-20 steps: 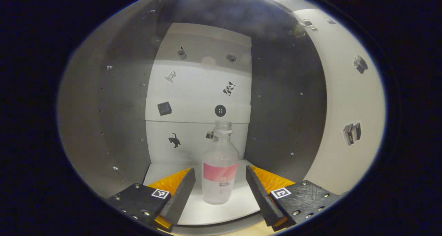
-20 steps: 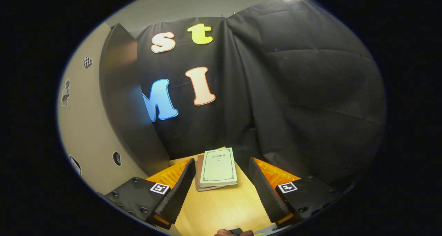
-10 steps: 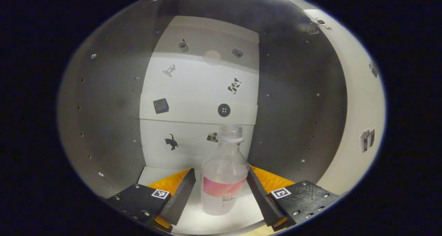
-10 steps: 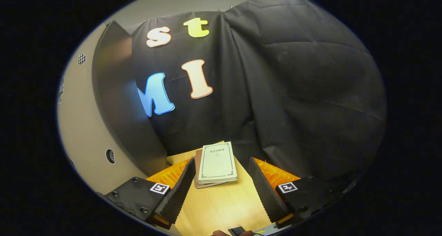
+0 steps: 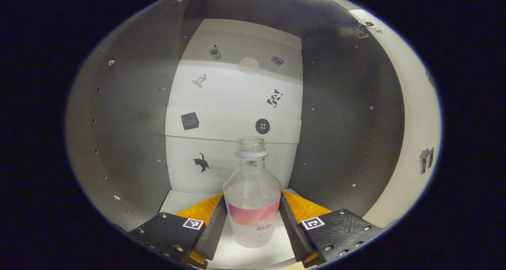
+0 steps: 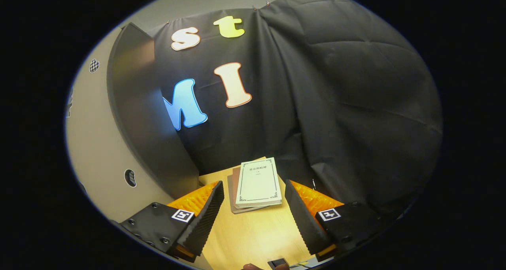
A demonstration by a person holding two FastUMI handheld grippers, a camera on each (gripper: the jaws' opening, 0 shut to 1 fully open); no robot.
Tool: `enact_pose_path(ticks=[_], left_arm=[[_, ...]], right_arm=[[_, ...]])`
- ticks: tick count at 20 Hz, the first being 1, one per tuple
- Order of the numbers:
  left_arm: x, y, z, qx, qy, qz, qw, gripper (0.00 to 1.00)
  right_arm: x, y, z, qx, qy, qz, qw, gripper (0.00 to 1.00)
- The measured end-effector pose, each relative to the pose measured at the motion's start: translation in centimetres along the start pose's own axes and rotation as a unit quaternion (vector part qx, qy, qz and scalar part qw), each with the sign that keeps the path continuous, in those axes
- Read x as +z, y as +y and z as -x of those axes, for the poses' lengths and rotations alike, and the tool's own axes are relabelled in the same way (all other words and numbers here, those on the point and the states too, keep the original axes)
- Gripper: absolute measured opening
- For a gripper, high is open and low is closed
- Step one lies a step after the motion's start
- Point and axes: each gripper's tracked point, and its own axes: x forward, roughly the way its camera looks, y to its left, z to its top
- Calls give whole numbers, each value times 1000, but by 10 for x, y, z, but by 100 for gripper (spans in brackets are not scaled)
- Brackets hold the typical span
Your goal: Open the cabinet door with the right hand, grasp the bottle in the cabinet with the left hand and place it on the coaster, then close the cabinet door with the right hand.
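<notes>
Since a second ago the left gripper [image 5: 252, 222] has closed in on the bottle [image 5: 252, 199], fingers touching both sides, on the cabinet [image 5: 130, 116] floor. An off-centre squeeze could tip it. Right gripper [image 6: 253, 218] hangs spread, empty.

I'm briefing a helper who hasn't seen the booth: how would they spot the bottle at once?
Look into the open cabinet, at its white floor before the stickered back wall. The bottle stands there upright between the left gripper's fingers: clear, capless, with a pink label band.
</notes>
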Motion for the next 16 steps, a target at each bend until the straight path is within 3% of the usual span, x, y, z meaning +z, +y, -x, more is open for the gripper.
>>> enact_pose_path(ticks=[7, 13, 16], left_arm=[[29, -11, 43, -4, -43, -48, 998, 72], [49, -19, 103, -14, -48, -78, 996, 71], [54, -11, 135, -10, -42, -94, 995, 70]], right_arm=[[5, 9, -7, 30, 0, -12, 999, 98], [7, 27, -13, 67, -1, -45, 997, 98], [8, 34, -16, 67, -13, -32, 997, 98]])
